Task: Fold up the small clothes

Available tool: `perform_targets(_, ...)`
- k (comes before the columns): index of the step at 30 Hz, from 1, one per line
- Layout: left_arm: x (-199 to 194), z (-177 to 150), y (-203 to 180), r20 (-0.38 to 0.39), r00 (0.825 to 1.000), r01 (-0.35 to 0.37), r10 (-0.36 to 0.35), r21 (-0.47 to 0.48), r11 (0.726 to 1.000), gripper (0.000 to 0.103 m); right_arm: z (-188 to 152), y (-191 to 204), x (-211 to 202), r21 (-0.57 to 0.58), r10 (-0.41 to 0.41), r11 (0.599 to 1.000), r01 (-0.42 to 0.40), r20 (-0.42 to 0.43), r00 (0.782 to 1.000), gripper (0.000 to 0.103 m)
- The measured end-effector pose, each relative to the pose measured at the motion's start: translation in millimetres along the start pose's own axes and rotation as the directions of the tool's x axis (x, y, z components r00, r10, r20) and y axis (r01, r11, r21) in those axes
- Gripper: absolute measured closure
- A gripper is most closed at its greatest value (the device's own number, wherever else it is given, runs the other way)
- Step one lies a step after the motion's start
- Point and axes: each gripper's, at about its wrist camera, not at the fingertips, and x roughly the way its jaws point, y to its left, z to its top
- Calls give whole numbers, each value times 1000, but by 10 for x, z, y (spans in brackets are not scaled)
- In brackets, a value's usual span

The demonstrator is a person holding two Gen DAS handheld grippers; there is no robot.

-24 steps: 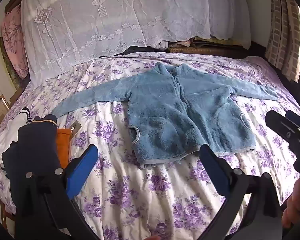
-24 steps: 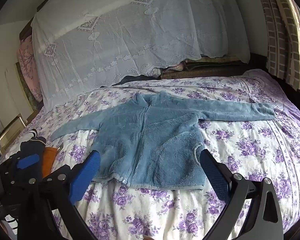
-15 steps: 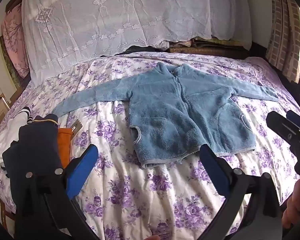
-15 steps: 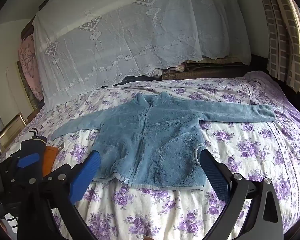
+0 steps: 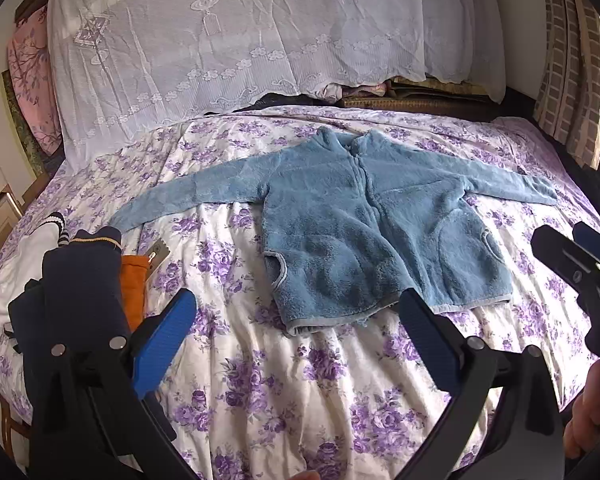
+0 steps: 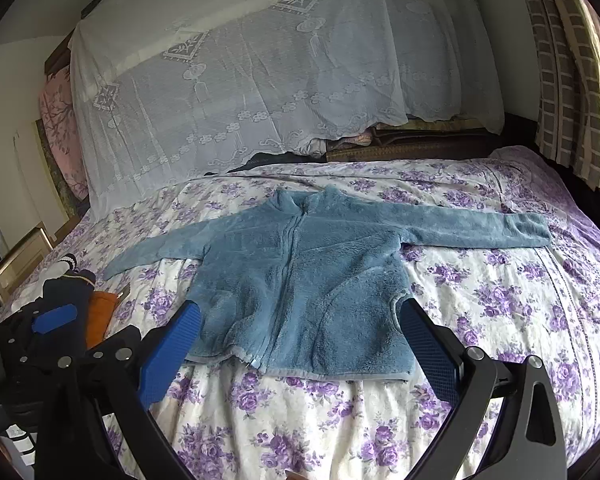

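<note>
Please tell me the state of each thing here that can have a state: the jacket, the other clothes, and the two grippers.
Blue fleece jacket: spread flat, zipped, sleeves out, unfolded.
Dark navy garment: piled at the bed's left edge.
Orange cloth: beside the navy garment, partly hidden.
Left gripper: open, empty.
Right gripper: open, empty.

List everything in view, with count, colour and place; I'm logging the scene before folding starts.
fleece jacket: one, blue, spread flat mid-bed, sleeves out
bedspread: one, white with purple flowers, covering the bed
clothes pile: navy, orange and white pieces, count unclear, bed's left edge
lace cover: one, white, draped behind the bed
curtain: one, checked brown, far right
left gripper: one, black with blue pads, jaws open, empty
right gripper: one, same colours, jaws open, empty
</note>
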Motion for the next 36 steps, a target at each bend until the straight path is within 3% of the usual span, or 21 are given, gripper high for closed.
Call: perform_targets(36,-5,-40,18,-5,1000,1,-1,-3,1000,4,22,56,-38,-10,0,1000,0,10,1000,3)
